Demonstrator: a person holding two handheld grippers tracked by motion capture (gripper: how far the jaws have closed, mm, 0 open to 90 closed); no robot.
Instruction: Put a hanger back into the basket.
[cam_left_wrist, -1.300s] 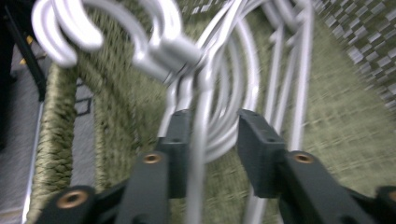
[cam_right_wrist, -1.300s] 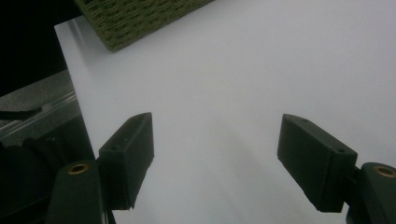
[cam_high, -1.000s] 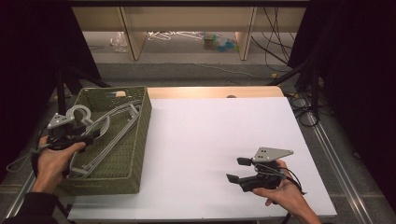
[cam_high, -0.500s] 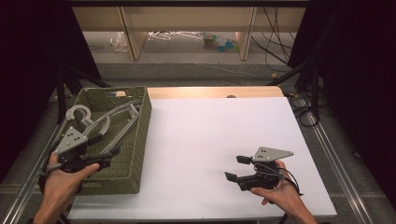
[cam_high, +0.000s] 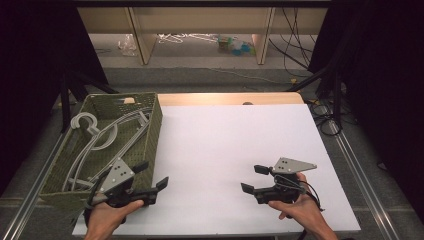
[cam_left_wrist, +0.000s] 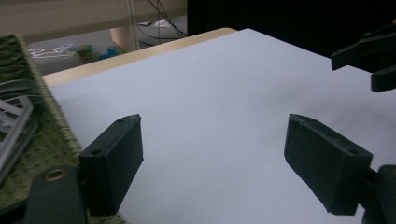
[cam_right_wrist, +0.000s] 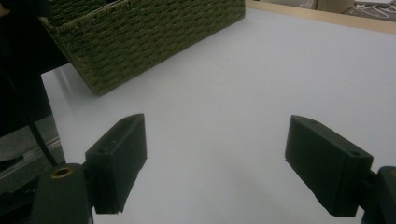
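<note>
Basket (cam_high: 152, 131) of hangers (cam_high: 107, 140) at counter's (cam_high: 240, 145) left edge — left tool (cam_high: 152, 180) beside it, right tool (cam_high: 253, 179) near front edge, both gaping, empty, likely poised to unload.

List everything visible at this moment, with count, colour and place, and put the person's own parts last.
Woven basket: one, olive green, left side of the table.
Clothes hangers: several, exact count unclear, grey, inside the basket.
Table: one, white top with a wooden far edge.
Shelf unit: one, beige, beyond the table, with small clutter on the floor beneath it.
Left gripper: one, black, open, at the basket's near right corner.
Right gripper: one, black, open, above the table's near right part.
Hands: two, at the near edge.
</note>
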